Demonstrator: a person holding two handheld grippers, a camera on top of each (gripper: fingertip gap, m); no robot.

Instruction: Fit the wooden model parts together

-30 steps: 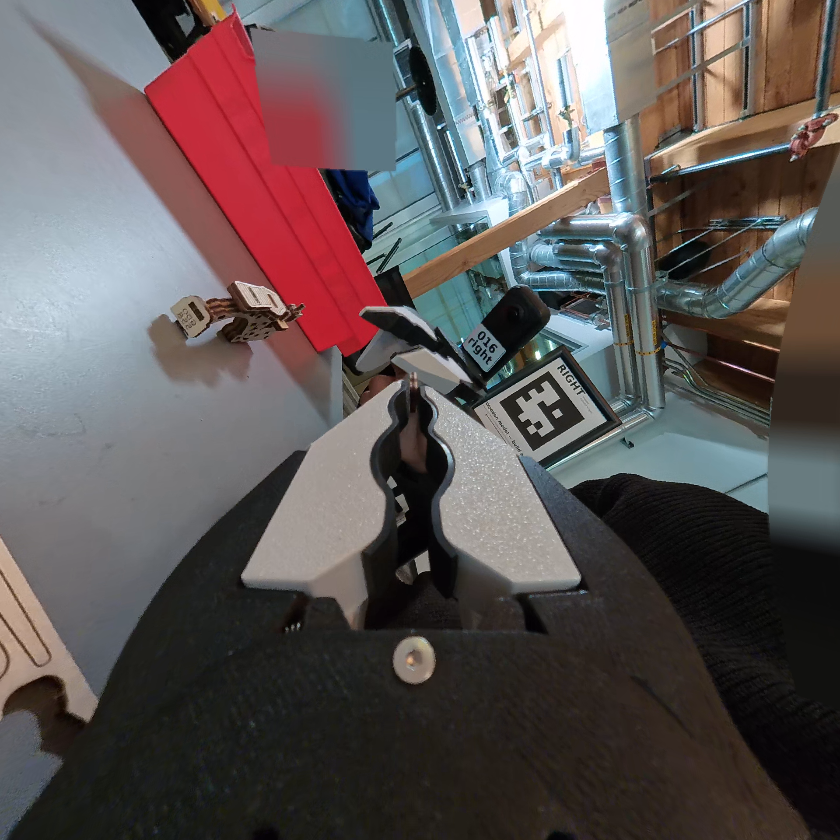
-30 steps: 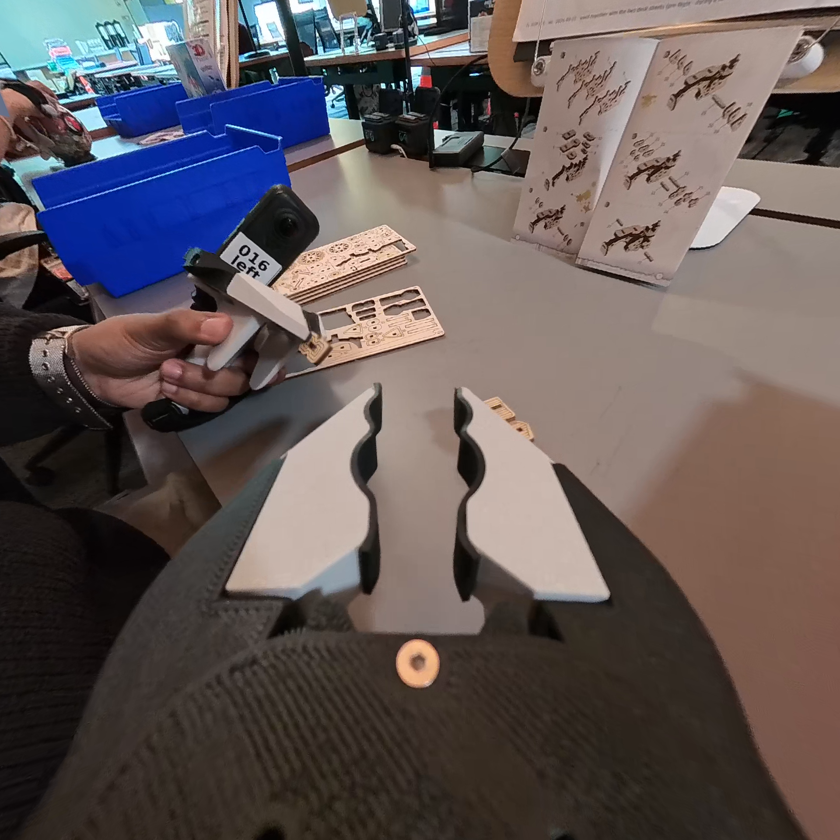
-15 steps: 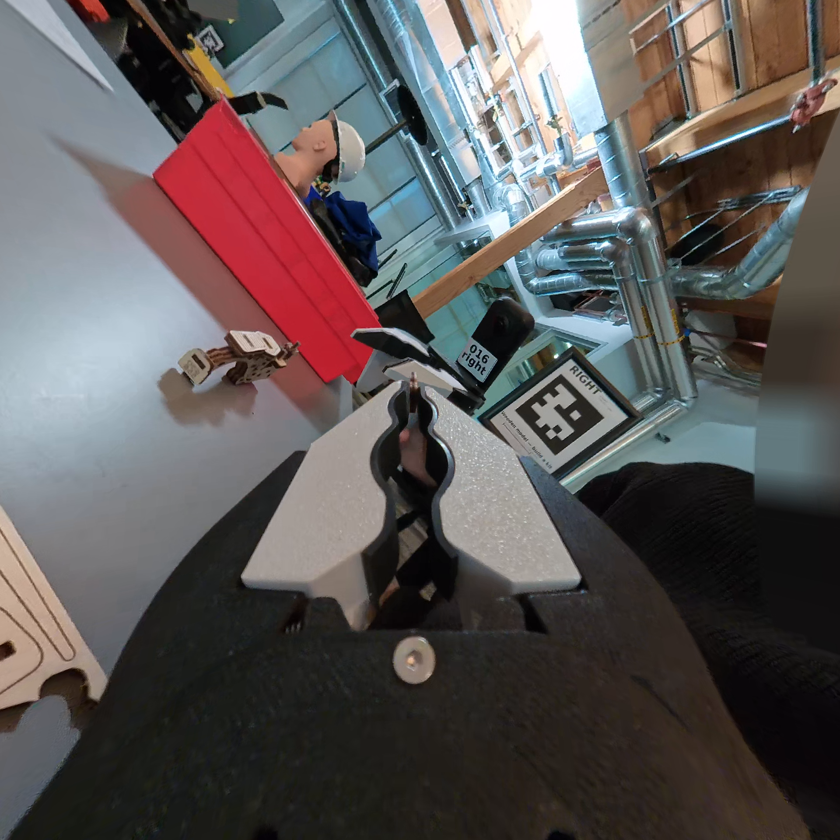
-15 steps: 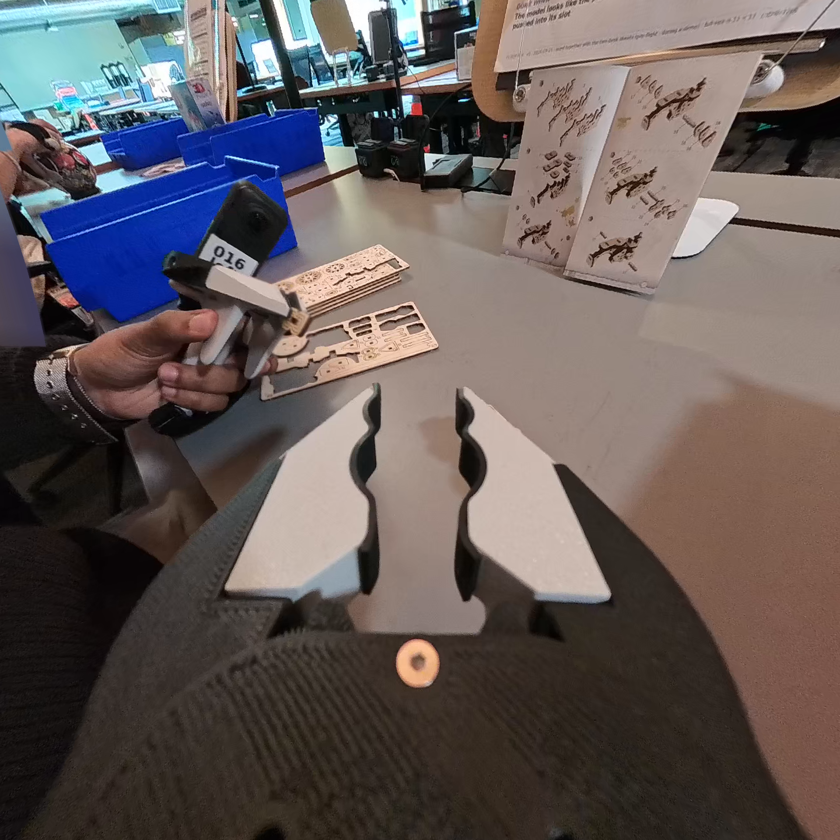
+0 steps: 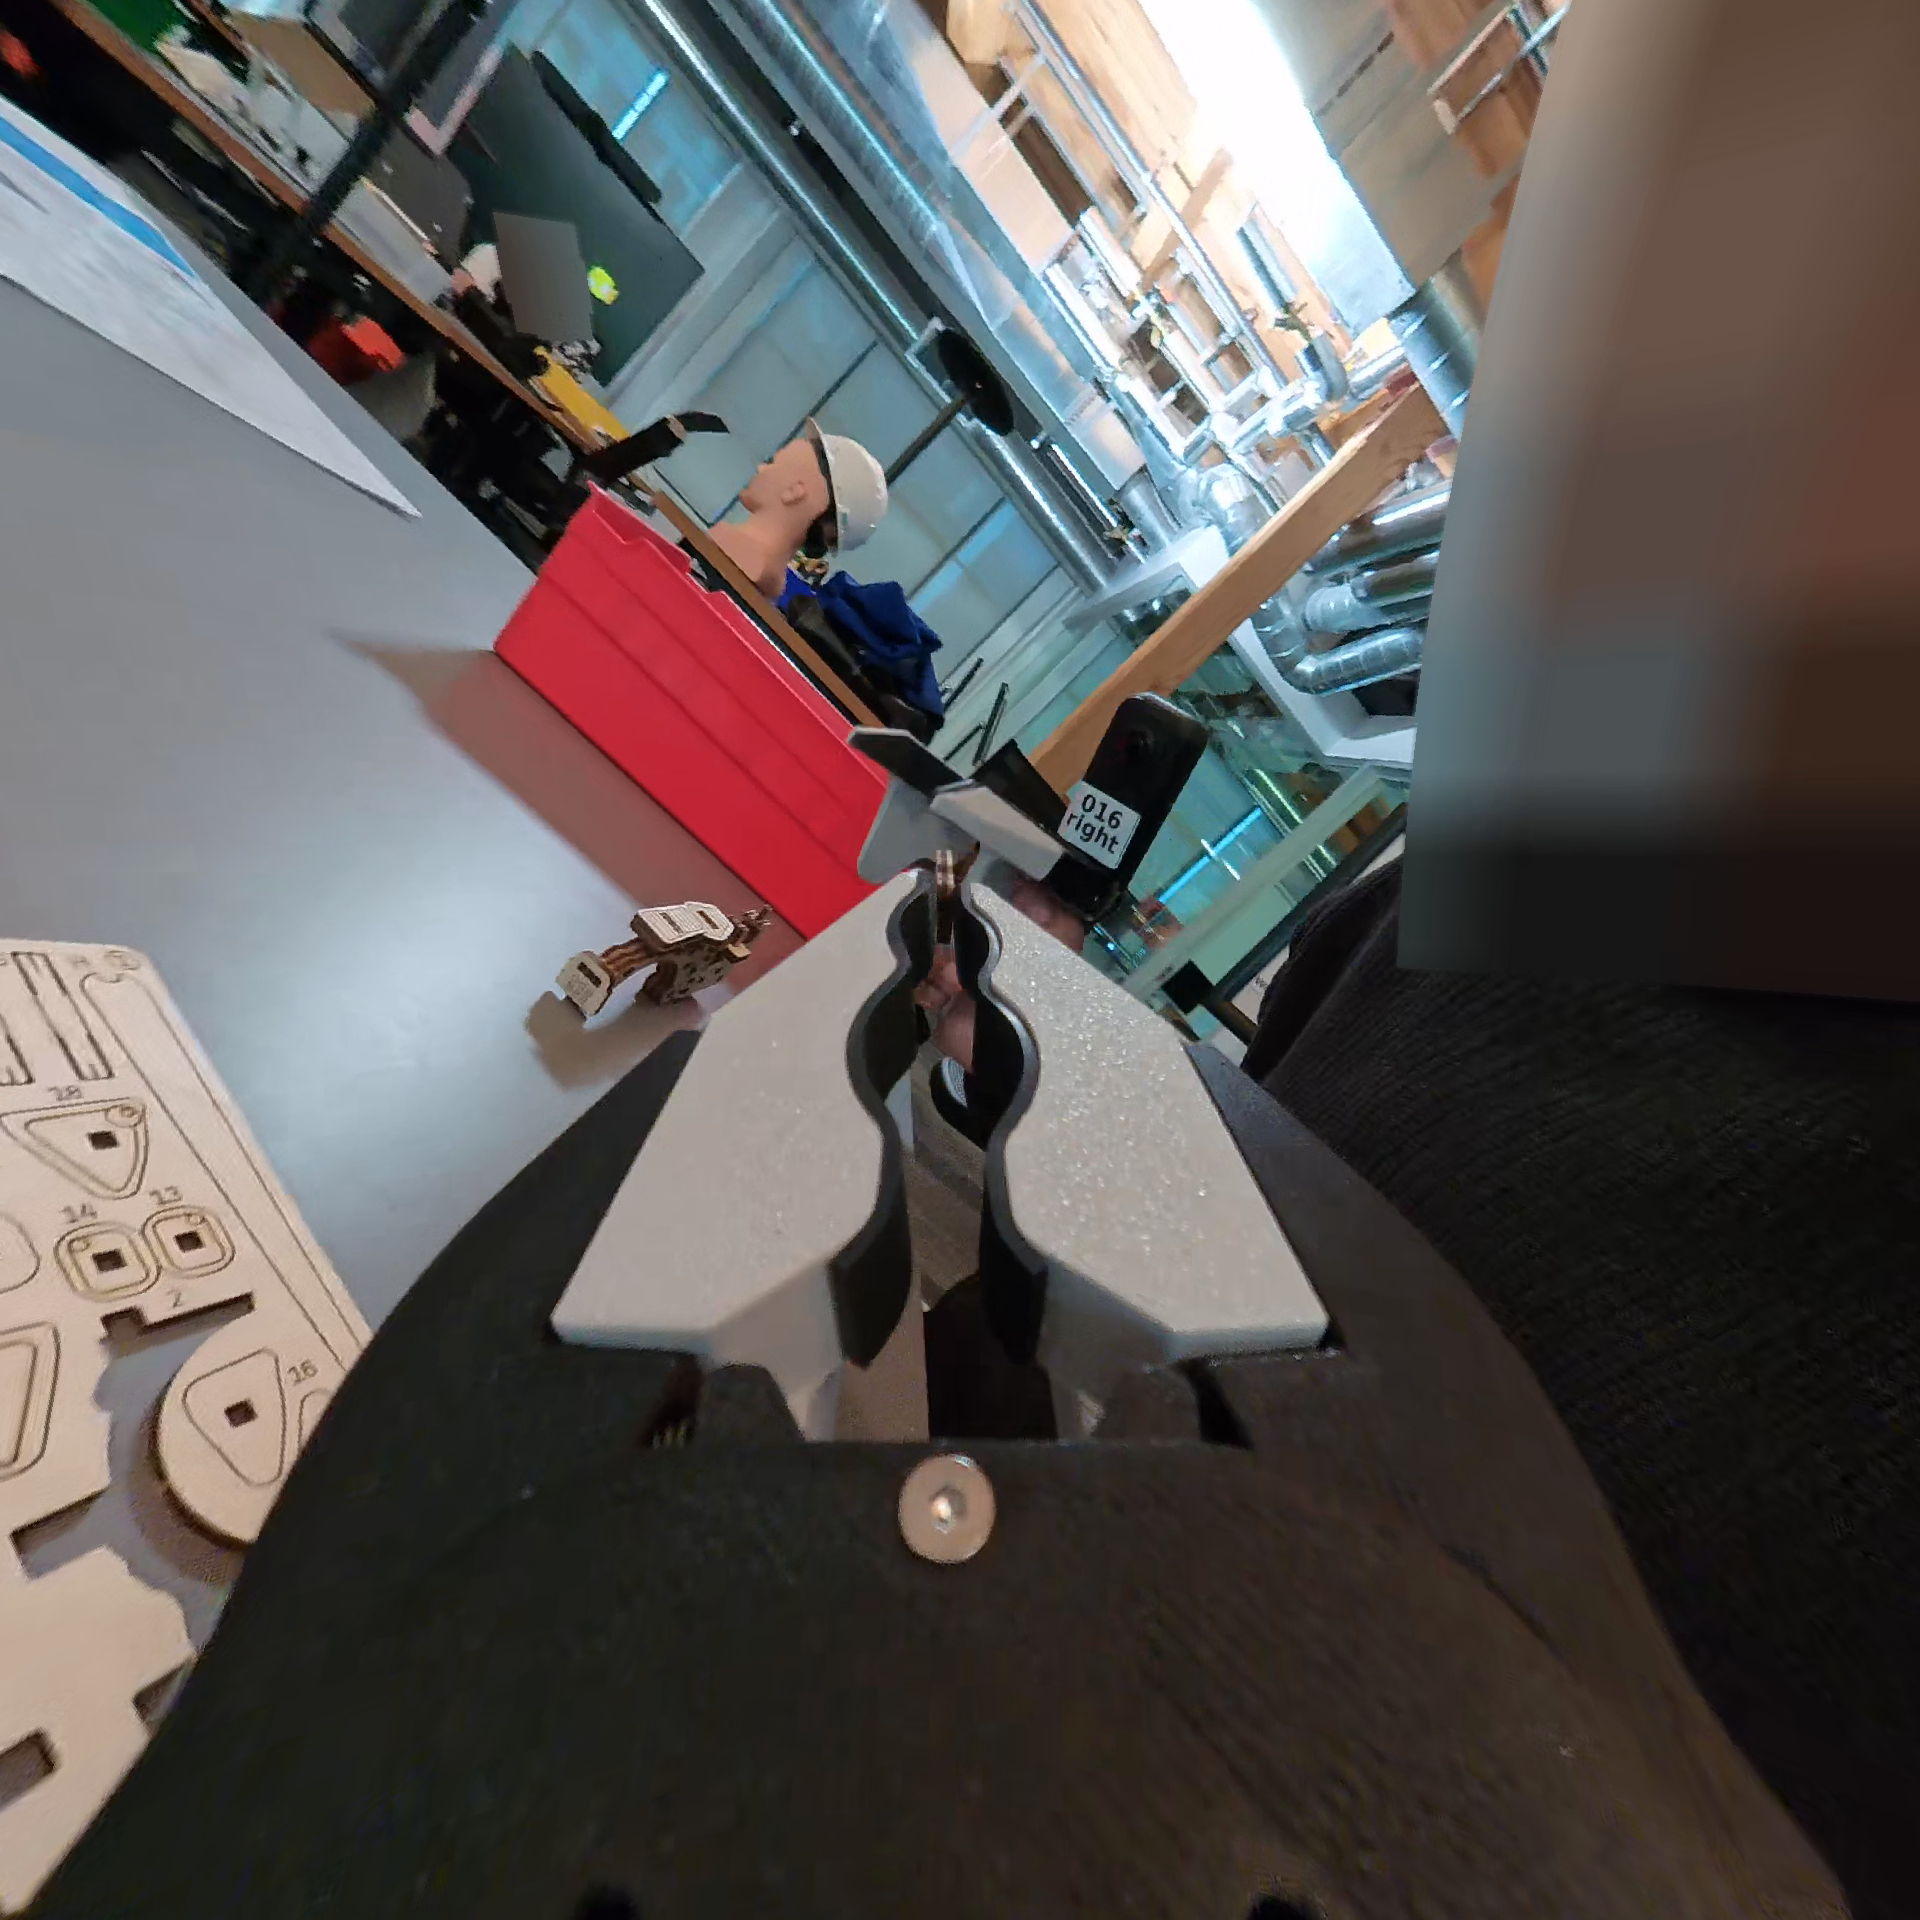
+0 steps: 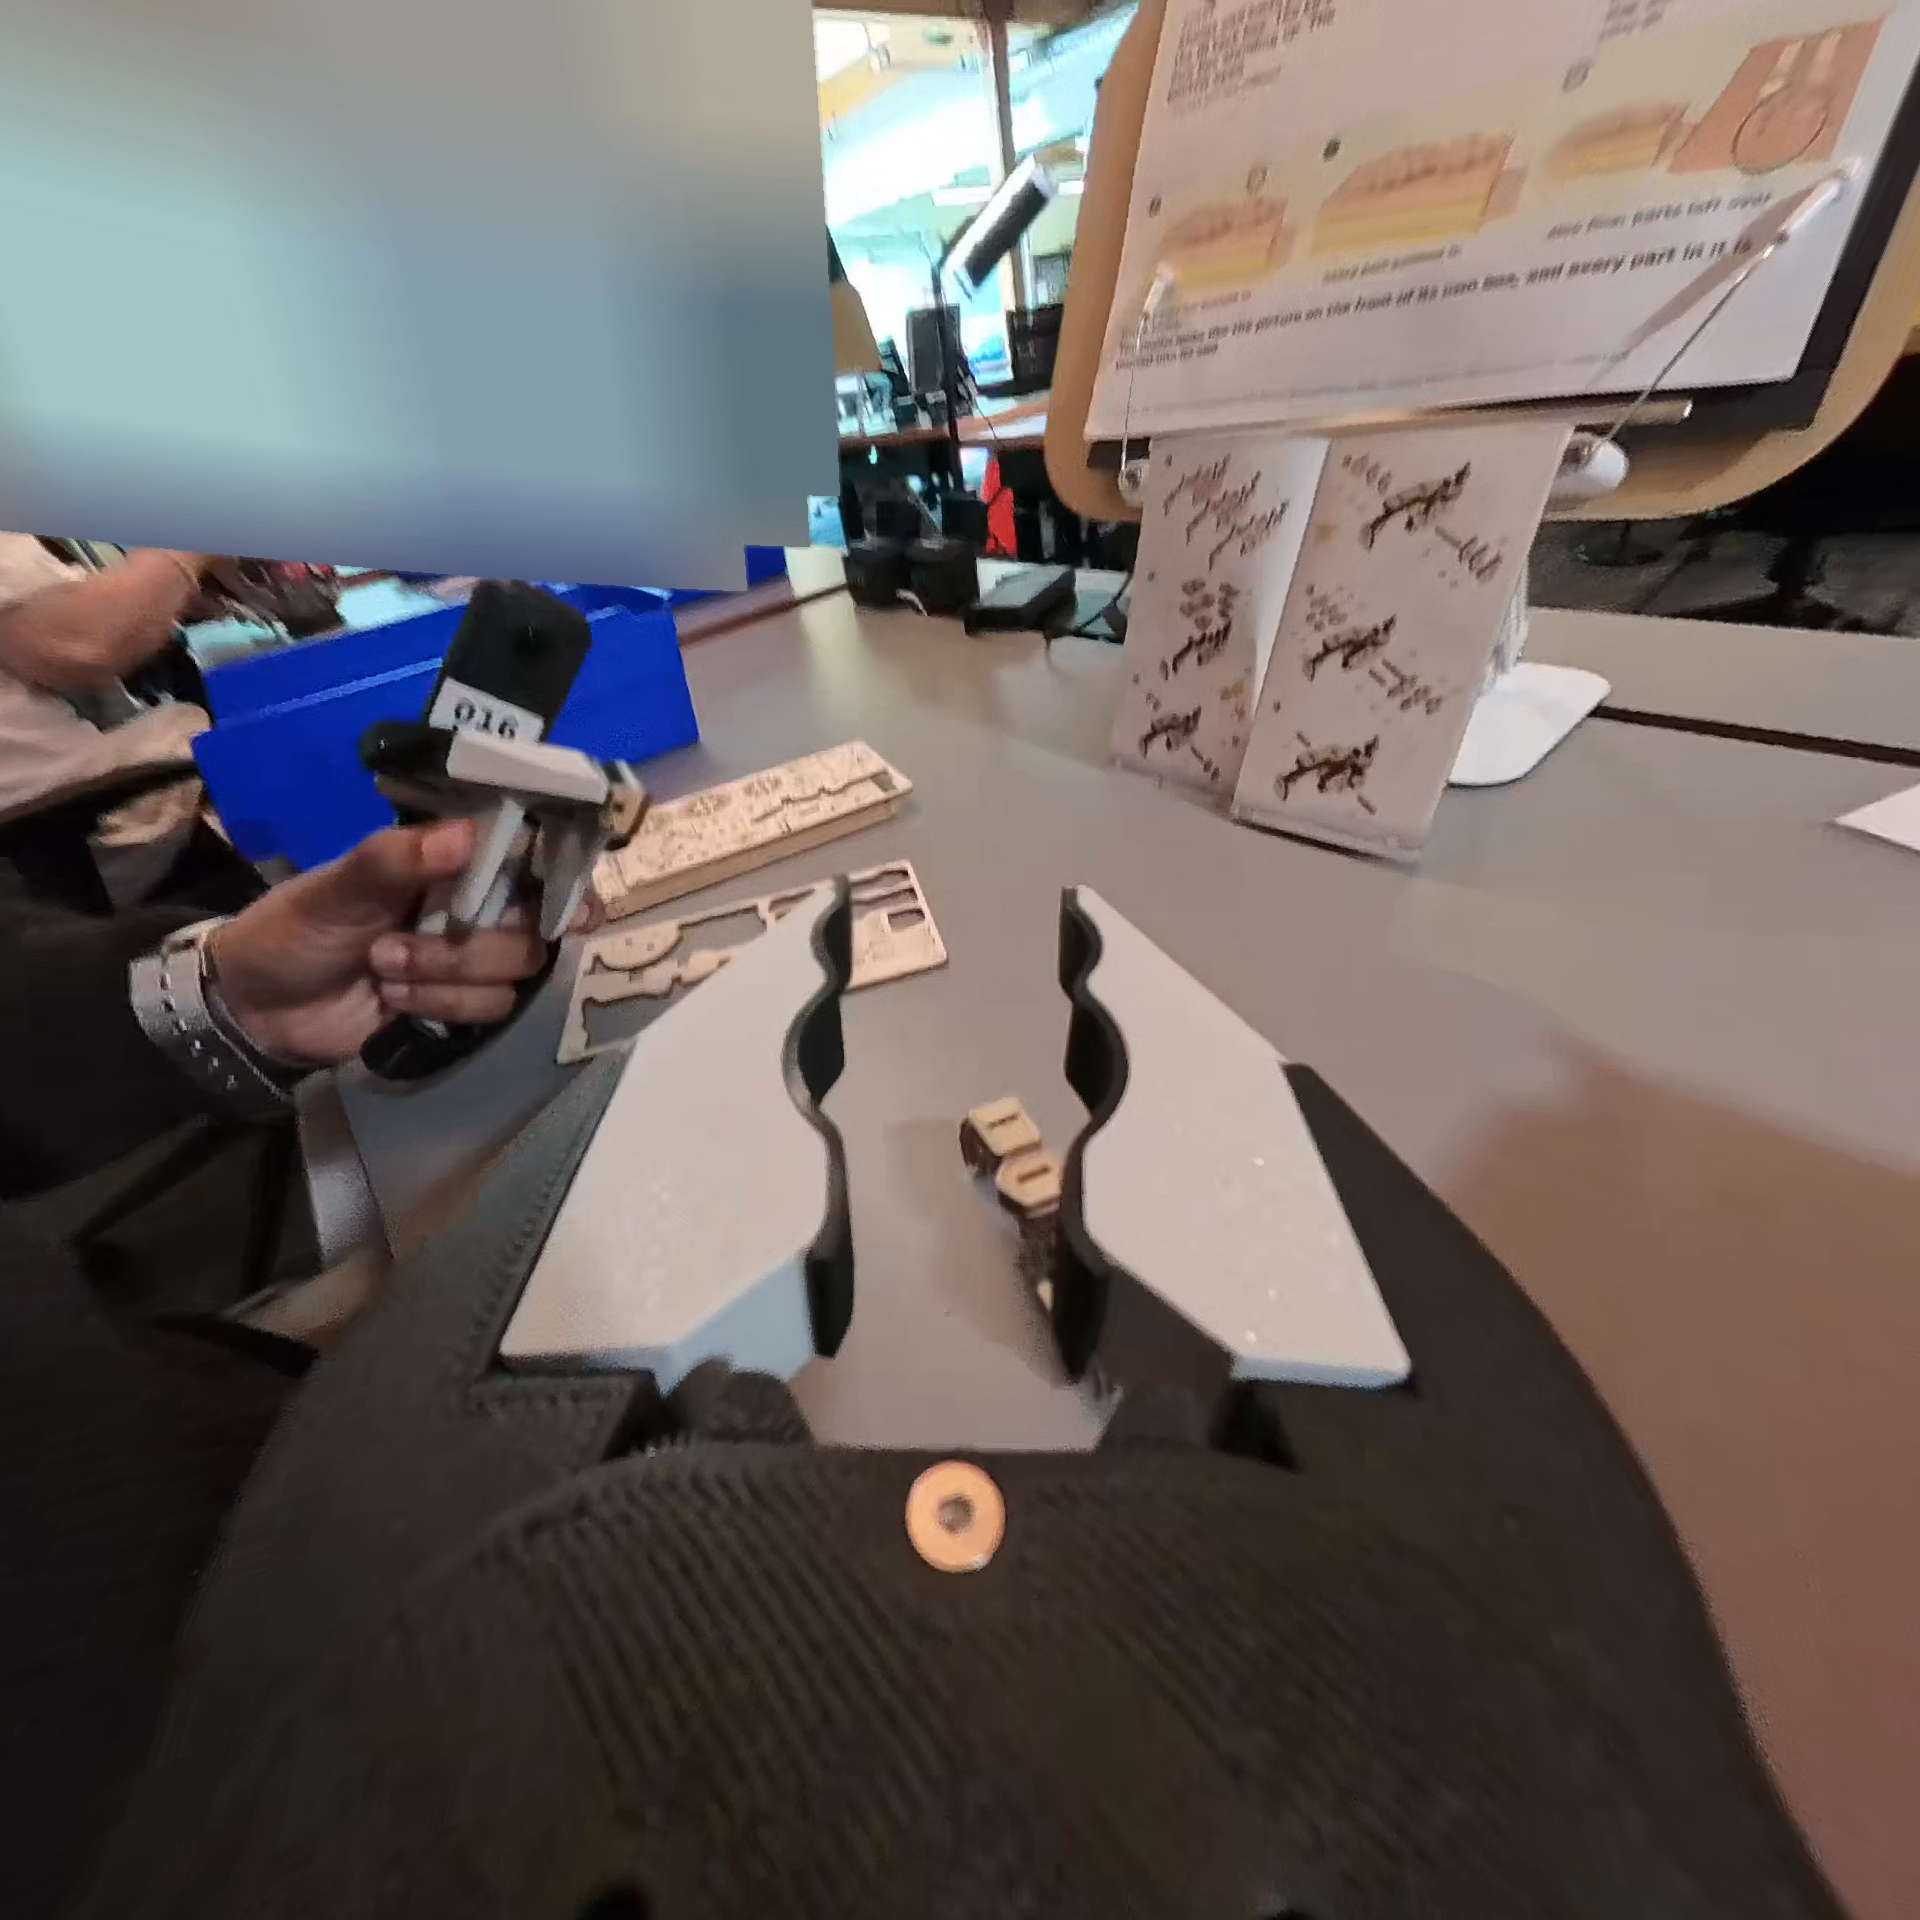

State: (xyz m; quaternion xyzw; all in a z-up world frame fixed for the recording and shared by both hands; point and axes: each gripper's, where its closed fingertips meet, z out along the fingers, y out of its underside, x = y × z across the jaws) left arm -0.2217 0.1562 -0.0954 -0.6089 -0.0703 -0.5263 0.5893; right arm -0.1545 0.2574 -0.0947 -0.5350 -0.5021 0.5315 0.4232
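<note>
My left gripper [image 5: 940, 891] is shut on a small thin wooden part [image 5: 944, 864], held edge-on above the table's near edge. It also shows in the right wrist view [image 6: 613, 795], held by a hand, with the part [image 6: 627, 808] at its tip. A partly built wooden model [image 5: 670, 951] lies on the grey table [image 5: 260, 779]. My right gripper [image 6: 956, 891] is open and hovers low over that model [image 6: 1013, 1153], which lies between its fingers, close to the right finger [image 6: 1195, 1143]. The right gripper also shows in the left wrist view [image 5: 940, 795].
Punched wooden part sheets lie left of the model: a stack [image 6: 748, 821] and a single sheet [image 6: 665, 971], also seen in the left wrist view [image 5: 125, 1247]. Instruction sheets [image 6: 1340, 644] stand behind. A blue bin [image 6: 436, 717] is at the left, a red bin [image 5: 686, 686] at the right. The gap from one gripper's tips to the other's is roughly 12 cm.
My right gripper has moved in over the wooden model, which now lies between its open fingers. My left gripper has tilted and lifted, still holding the small part.
</note>
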